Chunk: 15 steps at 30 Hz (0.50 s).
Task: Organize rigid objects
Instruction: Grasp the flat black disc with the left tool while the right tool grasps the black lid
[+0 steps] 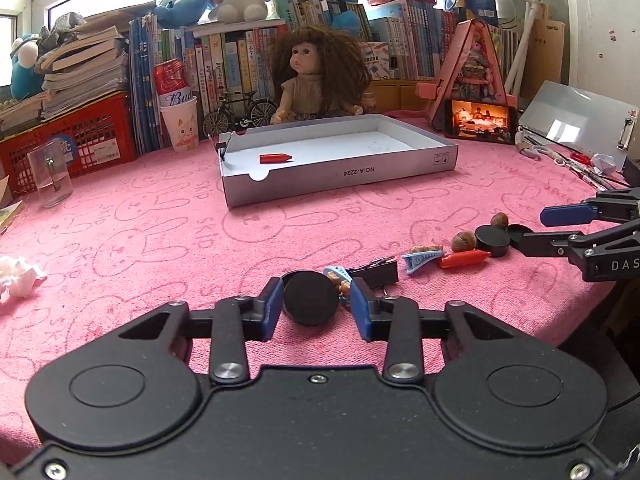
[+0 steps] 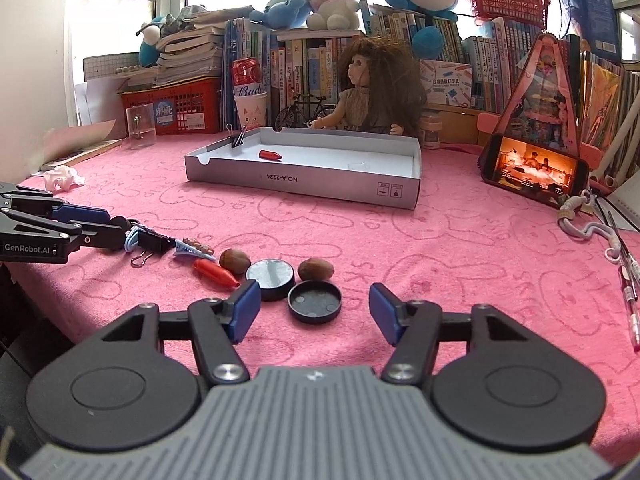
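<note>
At the lower centre of the left wrist view, my left gripper (image 1: 312, 306) is closing on a black disc (image 1: 311, 298), its blue pads nearly touching it; I judge the grasp unfinished. Next I am lifting it toward the grey box (image 1: 340, 178) in the upper middle. Rightward, my right gripper (image 2: 314, 312) is hanging wide open over a black cap (image 2: 315, 301).

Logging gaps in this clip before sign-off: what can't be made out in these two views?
- Left gripper: left wrist view leaves unclear whether its pads touch the black disc; in the right wrist view the frame edge cuts it off.
- Blue clip: half hidden behind the right finger.
- Clear item in the box: too faint to identify.
- Box label print: too small.
</note>
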Available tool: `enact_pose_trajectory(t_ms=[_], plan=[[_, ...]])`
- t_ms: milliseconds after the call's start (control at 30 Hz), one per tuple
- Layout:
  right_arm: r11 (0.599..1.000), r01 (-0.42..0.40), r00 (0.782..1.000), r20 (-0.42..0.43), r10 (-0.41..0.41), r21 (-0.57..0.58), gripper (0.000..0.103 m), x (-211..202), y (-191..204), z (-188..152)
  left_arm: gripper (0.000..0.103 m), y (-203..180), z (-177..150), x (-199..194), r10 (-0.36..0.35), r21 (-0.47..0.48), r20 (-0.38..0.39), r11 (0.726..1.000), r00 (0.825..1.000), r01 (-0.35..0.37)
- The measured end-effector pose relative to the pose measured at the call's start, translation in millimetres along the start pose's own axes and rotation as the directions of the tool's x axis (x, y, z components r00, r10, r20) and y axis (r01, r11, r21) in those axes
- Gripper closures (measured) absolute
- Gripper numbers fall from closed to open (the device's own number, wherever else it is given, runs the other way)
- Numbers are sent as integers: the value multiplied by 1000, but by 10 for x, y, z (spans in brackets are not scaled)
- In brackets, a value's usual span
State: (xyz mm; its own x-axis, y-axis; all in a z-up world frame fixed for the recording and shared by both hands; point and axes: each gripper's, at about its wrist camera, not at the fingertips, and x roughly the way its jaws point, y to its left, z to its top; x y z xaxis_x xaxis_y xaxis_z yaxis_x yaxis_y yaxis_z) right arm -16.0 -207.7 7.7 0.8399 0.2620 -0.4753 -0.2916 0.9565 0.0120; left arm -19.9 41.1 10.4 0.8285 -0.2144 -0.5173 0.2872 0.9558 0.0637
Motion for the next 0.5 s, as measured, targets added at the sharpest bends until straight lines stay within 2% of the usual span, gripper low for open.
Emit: enact_pose_trajectory(t_ms=[300, 500], plan=[[1000, -11, 1000, -11, 11, -1, 37, 52, 37, -18, 69, -9, -11, 50, 18, 1, -4, 1000, 1000, -18], [1000, -3, 1000, -18, 3, 5, 46, 83, 51, -26, 68, -13, -21, 81, 24, 8, -8, 1000, 1000, -24]])
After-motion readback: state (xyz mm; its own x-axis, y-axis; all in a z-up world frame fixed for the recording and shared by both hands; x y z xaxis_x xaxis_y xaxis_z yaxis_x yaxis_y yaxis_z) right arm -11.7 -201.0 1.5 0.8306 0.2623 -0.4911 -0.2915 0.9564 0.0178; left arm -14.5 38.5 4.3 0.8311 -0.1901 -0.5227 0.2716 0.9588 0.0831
